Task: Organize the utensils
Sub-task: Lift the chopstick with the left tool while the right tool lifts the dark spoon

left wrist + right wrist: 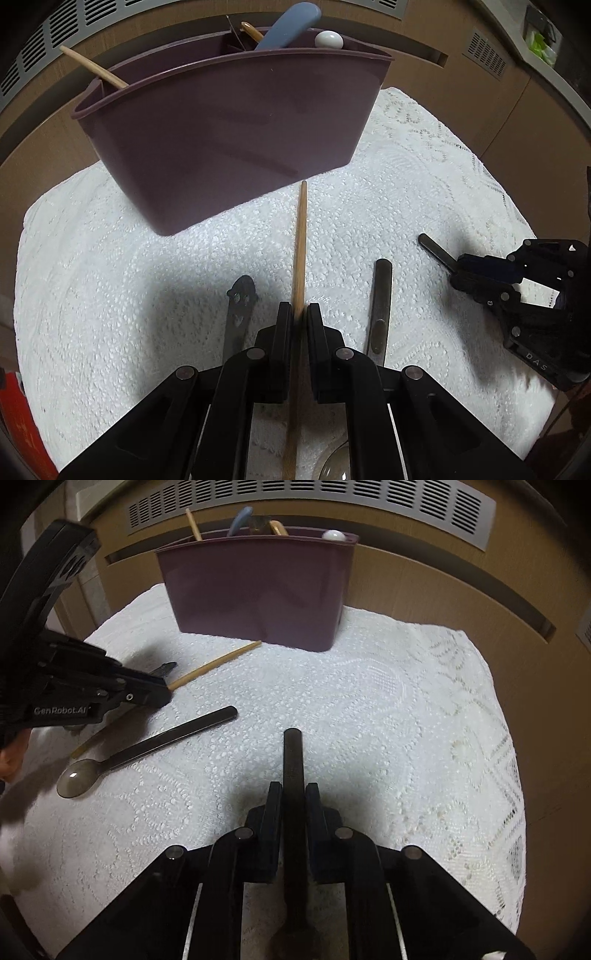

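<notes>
White lace cloth (369,709): chopstick (300,236) points toward holder (221,129).

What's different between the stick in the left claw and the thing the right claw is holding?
The wooden chopstick in the left gripper is pale tan, thin and round, narrowing toward its tip. The dark handle in the right gripper is nearly black, wider and flat, with a blunt rounded end. The chopstick's tip lies close to the purple organizer; the handle's end lies farther from it. Both are clamped between shut jaws, over the white lace cloth.
</notes>
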The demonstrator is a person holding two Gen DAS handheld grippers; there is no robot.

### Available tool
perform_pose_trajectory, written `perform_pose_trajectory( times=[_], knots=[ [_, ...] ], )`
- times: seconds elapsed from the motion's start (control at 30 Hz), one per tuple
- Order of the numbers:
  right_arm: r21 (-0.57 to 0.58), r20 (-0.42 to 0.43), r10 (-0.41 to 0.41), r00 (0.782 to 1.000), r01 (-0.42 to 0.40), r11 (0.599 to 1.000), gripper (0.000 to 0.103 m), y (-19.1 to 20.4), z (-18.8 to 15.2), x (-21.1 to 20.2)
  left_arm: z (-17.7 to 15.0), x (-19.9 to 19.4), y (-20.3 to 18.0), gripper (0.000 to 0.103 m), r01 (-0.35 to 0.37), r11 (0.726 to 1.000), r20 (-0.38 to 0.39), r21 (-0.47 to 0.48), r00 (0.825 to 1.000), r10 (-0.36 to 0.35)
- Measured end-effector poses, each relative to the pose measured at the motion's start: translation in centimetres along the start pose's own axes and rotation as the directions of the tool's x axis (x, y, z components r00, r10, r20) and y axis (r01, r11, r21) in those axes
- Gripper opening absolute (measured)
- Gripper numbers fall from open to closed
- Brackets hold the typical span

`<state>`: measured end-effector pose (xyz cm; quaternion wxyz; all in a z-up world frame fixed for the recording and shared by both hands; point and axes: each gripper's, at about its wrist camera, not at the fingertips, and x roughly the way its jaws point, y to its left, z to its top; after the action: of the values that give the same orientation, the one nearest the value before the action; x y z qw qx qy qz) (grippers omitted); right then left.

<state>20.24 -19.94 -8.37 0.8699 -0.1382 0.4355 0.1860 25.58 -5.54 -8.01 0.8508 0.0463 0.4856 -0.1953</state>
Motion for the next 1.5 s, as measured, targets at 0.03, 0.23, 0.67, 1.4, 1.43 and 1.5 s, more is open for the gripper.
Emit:
perform_pose_trajectory(
  times=[0.03,0.23,0.67,1.4,1.43,1.5],
  knots=[
    [-0.01,0.003,-0.005,1.0,0.005,1.0,0.011,0.1,0.1,0.1,0.1,0.0,0.0,0.01,0.0,1.0,-0.001,0.01,1.0,0.0],
    [0.023,0.021,0.016,1.0,-0.016,1.0,0.011,-1.0,0.4,0.0,2.0,1.0,-0.5,0.01,0.009,0.998,-0.022,0.058,1.0,-0.007],
    [0.137,0.095,0.056,0.994,-0.068,0.988,0.011,-3.6,1.1,-1.9,3.3,-0.1,-0.5,0.006,0.021,0.999,0.001,-0.043,1.0,-0.021],
    [0.081,0.124,0.021,0.992,-0.031,0.996,0.011,-0.6,3.0,-3.9,-1.9,-12.0,1.3,0.006,0.067,0.988,0.401,-0.142,0.916,-0.004],
    [0.083,0.111,0.025,0.994,-0.034,0.996,0.011,-0.6,2.8,-3.6,-2.0,-12.2,1.3,0.006,0.07,0.988,0.405,-0.139,0.914,-0.007],
    [0.09,0.099,0.034,0.995,-0.043,0.995,0.011,-0.7,2.5,-3.4,-2.1,-12.3,1.3,0.006,0.071,0.988,0.413,-0.139,0.911,-0.008]
  ],
)
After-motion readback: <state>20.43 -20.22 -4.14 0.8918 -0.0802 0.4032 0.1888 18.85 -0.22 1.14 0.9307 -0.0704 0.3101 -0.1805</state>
